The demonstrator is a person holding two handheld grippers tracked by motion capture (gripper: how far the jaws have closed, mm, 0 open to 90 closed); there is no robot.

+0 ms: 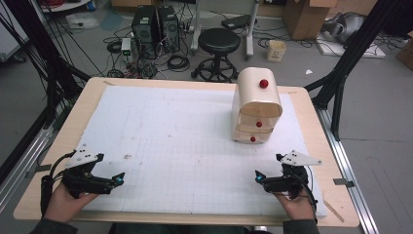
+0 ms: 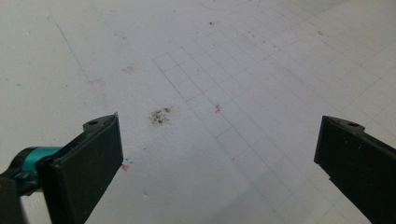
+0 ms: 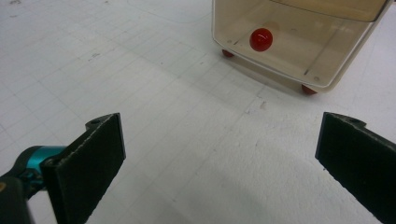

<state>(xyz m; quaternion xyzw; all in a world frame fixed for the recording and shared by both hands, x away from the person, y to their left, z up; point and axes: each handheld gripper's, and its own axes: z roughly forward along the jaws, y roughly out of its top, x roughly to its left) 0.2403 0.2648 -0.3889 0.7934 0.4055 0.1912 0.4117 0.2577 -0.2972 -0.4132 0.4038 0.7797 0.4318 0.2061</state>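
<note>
Desk (image 1: 53, 146) with white grid mat (image 1: 185, 141); cream drawer box (image 1: 257, 105) stands near the far right corner, both hand-held grippers empty at the near edge.
High view: left hand-held gripper (image 1: 118, 179) near-left corner, right hand-held gripper (image 1: 259, 178) near-right, box's three red knobs (image 1: 263, 84). Right gripper view: jaws wide, bottom drawer (image 3: 299, 42) just ahead, red feet (image 3: 309, 89). Left gripper view: jaws wide over a brown stain (image 2: 160, 116).

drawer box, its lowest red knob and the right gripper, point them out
drawer box (image 1: 257, 100), high view, on its rounded cream top
lowest red knob (image 3: 260, 39), right gripper view, on the ball's front
right gripper (image 1: 258, 177), high view, between its fingertips
</note>
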